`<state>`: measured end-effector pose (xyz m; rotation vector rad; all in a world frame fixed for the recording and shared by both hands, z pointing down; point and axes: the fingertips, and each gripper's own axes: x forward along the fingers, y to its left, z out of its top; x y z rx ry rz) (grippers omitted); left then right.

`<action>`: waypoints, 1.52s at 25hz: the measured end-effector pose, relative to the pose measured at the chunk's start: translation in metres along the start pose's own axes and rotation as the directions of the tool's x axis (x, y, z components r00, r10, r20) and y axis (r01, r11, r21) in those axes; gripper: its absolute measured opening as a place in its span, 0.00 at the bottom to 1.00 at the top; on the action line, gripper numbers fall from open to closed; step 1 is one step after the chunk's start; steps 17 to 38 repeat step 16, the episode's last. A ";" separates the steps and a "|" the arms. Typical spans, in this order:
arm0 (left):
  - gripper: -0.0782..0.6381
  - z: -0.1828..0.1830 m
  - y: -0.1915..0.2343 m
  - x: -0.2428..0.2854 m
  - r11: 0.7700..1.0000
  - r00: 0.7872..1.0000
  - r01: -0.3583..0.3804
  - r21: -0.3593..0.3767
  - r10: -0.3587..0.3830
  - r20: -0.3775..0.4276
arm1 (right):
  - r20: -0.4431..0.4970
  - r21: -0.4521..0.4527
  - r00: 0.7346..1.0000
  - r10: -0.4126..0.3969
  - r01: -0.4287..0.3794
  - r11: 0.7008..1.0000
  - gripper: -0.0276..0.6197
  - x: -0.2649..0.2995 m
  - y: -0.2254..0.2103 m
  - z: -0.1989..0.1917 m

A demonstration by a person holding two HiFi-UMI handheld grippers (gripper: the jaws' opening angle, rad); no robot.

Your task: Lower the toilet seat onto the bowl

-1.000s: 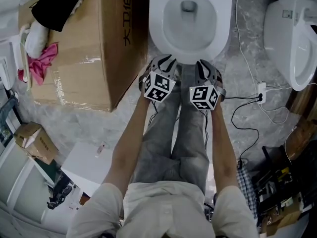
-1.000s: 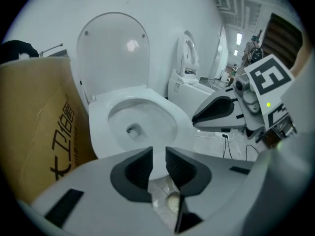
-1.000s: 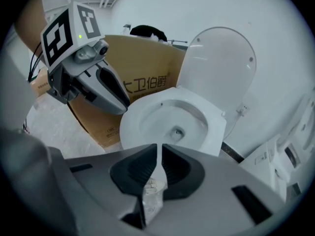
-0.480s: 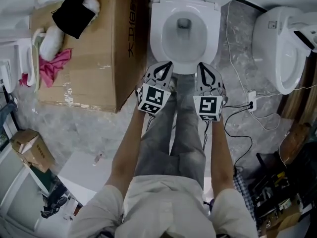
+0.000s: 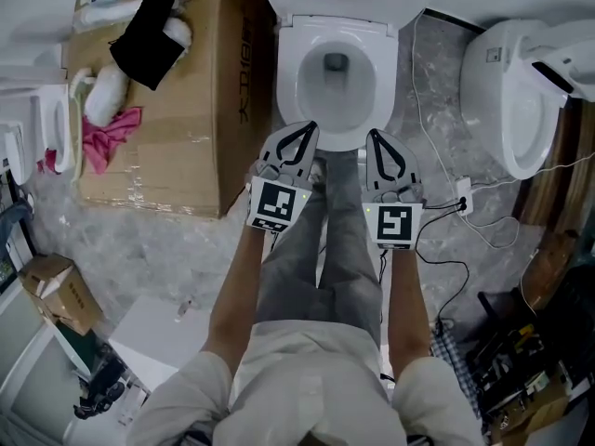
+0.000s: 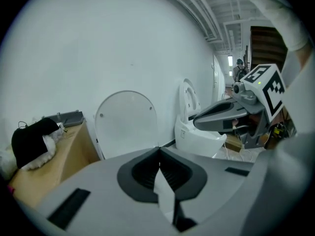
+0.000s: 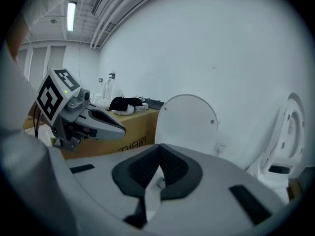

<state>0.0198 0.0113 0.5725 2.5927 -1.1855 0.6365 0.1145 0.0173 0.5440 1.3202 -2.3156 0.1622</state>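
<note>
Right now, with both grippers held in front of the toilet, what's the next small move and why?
Probably open the right gripper and reach forward to the top edge of the toilet seat. It stands upright against the wall behind the bowl, while the left gripper and the right one are both shut, empty and short of it.

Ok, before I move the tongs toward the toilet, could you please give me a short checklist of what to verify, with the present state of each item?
1. Left tongs shut, nothing between them: ok.
2. Right tongs shut, nothing between them: ok.
3. White oval lid stands upright, within view of both tongs: ok.
4. Rim of the white ceramic toilet bowl free of loose objects: ok.
5. Seat ring raised with the lid, or already on the bowl: cannot tell.
</note>
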 end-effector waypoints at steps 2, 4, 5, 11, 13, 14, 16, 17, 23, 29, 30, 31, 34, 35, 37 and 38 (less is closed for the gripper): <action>0.13 0.009 0.002 -0.002 1.000 1.000 -0.008 0.006 0.008 0.014 | 0.010 0.007 1.000 -0.003 0.003 1.000 0.05 -0.001 -0.001 0.005; 0.13 0.017 0.005 -0.004 1.000 1.000 -0.017 0.011 0.016 0.026 | 0.024 0.004 1.000 -0.003 0.003 1.000 0.05 -0.003 -0.003 0.014; 0.13 0.021 0.006 -0.005 1.000 0.999 -0.020 0.013 0.020 0.032 | 0.031 0.000 1.000 -0.005 0.005 1.000 0.05 -0.004 -0.004 0.018; 0.13 0.048 0.007 -0.020 0.999 0.997 -0.035 0.022 0.033 0.068 | 0.061 -0.007 0.998 -0.018 0.019 1.000 0.05 -0.016 -0.008 0.045; 0.13 0.057 0.006 -0.025 0.999 0.996 -0.038 0.022 0.037 0.080 | 0.076 -0.011 0.997 -0.019 0.020 1.000 0.05 -0.020 -0.008 0.055; 0.13 0.061 0.006 -0.028 0.999 0.996 -0.040 0.021 0.038 0.085 | 0.081 -0.016 0.997 -0.019 0.020 1.000 0.05 -0.023 -0.008 0.059; 0.13 0.069 0.005 -0.034 0.999 0.995 -0.042 0.020 0.040 0.094 | 0.085 -0.028 0.996 -0.017 0.020 0.999 0.05 -0.028 -0.007 0.067; 0.13 0.069 0.005 -0.034 0.999 0.995 -0.042 0.020 0.040 0.094 | 0.085 -0.028 0.996 -0.017 0.020 0.999 0.05 -0.028 -0.007 0.067; 0.13 0.069 0.005 -0.034 0.999 0.995 -0.042 0.020 0.040 0.094 | 0.085 -0.028 0.996 -0.017 0.020 0.999 0.05 -0.028 -0.007 0.067; 0.13 0.069 0.005 -0.034 0.999 0.995 -0.042 0.020 0.040 0.094 | 0.085 -0.028 0.996 -0.017 0.020 0.999 0.05 -0.028 -0.007 0.067; 0.13 0.069 0.005 -0.034 0.999 0.995 -0.042 0.020 0.040 0.094 | 0.085 -0.028 0.996 -0.017 0.020 0.999 0.05 -0.028 -0.007 0.067; 0.13 0.069 0.005 -0.034 0.999 0.995 -0.042 0.020 0.040 0.094 | 0.085 -0.028 0.996 -0.017 0.020 0.999 0.05 -0.028 -0.007 0.067; 0.13 0.069 0.005 -0.034 0.999 0.995 -0.042 0.020 0.040 0.094 | 0.085 -0.028 0.996 -0.017 0.020 0.999 0.05 -0.028 -0.007 0.067; 0.13 0.069 0.005 -0.034 0.999 0.995 -0.042 0.020 0.040 0.094 | 0.085 -0.028 0.996 -0.017 0.020 0.999 0.05 -0.028 -0.007 0.067; 0.13 0.069 0.005 -0.034 0.999 0.995 -0.042 0.020 0.040 0.094 | 0.085 -0.028 0.996 -0.017 0.020 0.999 0.05 -0.028 -0.007 0.067; 0.13 0.069 0.005 -0.034 0.999 0.995 -0.042 0.020 0.040 0.094 | 0.085 -0.028 0.996 -0.017 0.020 0.999 0.05 -0.028 -0.007 0.067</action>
